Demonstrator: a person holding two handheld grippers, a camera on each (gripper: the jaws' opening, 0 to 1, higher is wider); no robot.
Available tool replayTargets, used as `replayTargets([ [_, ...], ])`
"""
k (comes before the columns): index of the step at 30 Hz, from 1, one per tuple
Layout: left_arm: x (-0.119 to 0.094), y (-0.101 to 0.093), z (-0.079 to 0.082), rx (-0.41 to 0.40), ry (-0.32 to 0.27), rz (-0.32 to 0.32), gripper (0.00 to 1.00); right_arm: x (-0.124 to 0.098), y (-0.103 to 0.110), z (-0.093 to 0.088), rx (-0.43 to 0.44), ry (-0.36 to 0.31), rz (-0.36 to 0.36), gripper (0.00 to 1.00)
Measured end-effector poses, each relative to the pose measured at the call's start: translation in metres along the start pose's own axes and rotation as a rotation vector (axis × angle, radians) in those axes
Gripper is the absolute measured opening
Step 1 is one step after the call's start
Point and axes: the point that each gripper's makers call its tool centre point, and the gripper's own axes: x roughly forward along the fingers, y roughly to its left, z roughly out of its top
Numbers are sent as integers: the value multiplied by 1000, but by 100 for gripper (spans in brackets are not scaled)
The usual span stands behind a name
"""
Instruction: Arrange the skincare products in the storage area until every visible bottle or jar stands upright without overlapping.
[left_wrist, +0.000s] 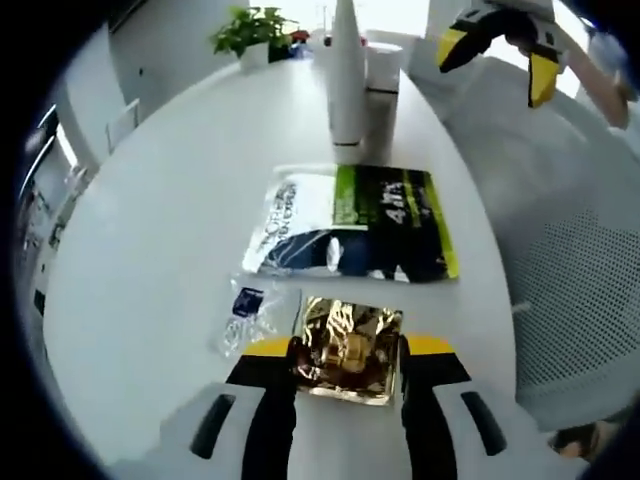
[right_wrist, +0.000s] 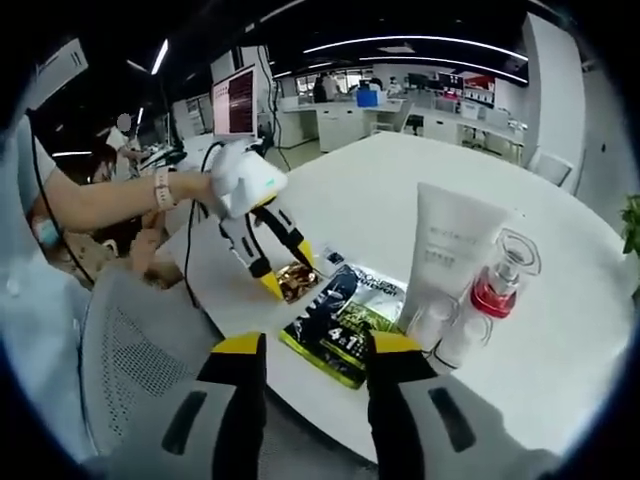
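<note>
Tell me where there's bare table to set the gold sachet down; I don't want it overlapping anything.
Bare table lies open beside the green-black pouch, out to the plant. It is crowded by the white tube, and by the clear sachet beside the gold sachet between the left gripper jaws.

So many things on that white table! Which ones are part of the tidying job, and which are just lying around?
Part of the job:
- shiny gold foil sachet, between the left gripper jaws
- green-and-black flat pouch
- small clear sachet
- tall white upright tube
- clear bottle with red collar
- right gripper, hovering

Just lying about:
- green potted plant
- white mesh chair
</note>
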Motion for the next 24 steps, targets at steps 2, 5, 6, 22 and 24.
replayTargets([
  [2, 1, 3, 1, -8, -5, 7, 38, 0, -1, 0, 0, 0, -1, 41],
  [5, 1, 6, 3, -15, -7, 9, 37, -1, -1, -1, 4, 0, -3, 41],
  [6, 1, 8, 3, -21, -7, 13, 38, -1, -1, -1, 4, 0, -4, 41],
  [22, 6, 26, 11, -57, -20, 39, 38, -2, -2, -1, 7, 1, -10, 41],
  [24, 6, 28, 12, -64, -20, 42, 38, -2, -2, -2, 8, 1, -10, 41],
])
